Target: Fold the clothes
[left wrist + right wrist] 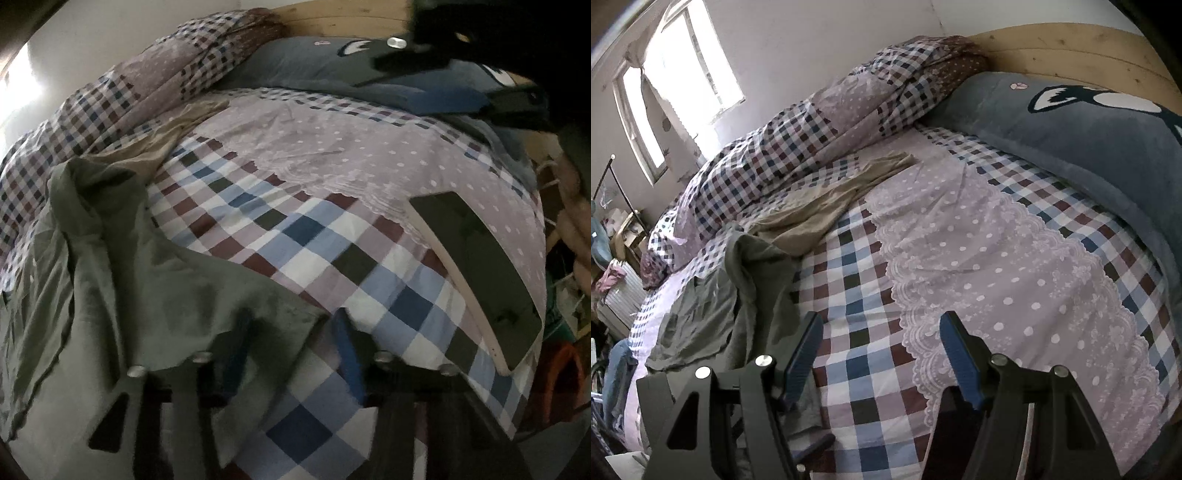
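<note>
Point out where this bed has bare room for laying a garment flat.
Free: the checked-and-dotted sheet middle, bordered by the crumpled grey-green garment, beige garment and grey-blue pillow. Crowded: the window side, with the bunched checked duvet.

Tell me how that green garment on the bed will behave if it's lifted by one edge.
The green garment lies rumpled in soft folds, so it will likely hang limp and drape. It looks thin, so probably light. Its creases suggest it may bunch rather than slide flat.
</note>
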Action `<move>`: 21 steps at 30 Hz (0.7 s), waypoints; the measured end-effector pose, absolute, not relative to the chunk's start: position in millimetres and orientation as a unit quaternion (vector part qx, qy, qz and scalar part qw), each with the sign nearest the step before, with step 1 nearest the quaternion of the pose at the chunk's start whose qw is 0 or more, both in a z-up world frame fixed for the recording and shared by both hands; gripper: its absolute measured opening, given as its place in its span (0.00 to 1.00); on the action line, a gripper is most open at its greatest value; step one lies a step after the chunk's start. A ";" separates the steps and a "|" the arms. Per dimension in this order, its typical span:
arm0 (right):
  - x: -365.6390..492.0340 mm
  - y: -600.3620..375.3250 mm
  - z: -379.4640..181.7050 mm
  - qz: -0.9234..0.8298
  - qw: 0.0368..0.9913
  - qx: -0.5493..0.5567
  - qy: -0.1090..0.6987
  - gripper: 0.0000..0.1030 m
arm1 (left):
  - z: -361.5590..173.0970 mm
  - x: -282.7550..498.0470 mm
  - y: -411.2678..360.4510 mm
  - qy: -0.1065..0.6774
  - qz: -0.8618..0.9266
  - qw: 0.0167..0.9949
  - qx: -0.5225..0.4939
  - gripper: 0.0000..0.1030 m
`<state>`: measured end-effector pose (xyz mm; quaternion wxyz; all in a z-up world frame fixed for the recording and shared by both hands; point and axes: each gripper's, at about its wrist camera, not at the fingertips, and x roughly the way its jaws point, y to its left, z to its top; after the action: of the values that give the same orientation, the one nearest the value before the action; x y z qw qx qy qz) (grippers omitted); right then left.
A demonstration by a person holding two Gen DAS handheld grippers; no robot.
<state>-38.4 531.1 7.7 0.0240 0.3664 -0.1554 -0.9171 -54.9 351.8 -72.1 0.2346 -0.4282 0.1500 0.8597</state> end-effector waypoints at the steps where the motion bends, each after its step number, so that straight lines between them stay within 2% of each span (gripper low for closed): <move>1: -38.3 532.5 7.5 -0.917 0.024 0.366 -0.158 0.68 | -71.4 -57.2 348.7 0.142 0.860 0.234 -0.431 0.27; 3: -37.6 534.4 7.9 -0.917 0.024 0.365 -0.162 0.68 | -69.8 -61.4 342.6 0.126 0.861 0.231 -0.435 0.09; 5: -36.8 536.0 8.5 -0.917 0.026 0.363 -0.165 0.68 | -66.5 -65.4 335.3 0.102 0.860 0.236 -0.441 0.06; 10: -35.7 539.2 9.7 -0.917 0.031 0.356 -0.175 0.68 | -36.1 -69.3 317.1 0.037 0.867 0.256 -0.426 0.05; 21: -37.7 536.0 8.1 -0.918 0.063 0.339 -0.197 0.68 | 94.6 -99.5 267.8 -0.125 0.871 0.316 -0.354 0.04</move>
<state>-37.7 536.0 8.1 0.0627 0.3394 -0.1970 -0.9176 -99.5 267.8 94.6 0.3162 -0.3537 -0.1249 0.8714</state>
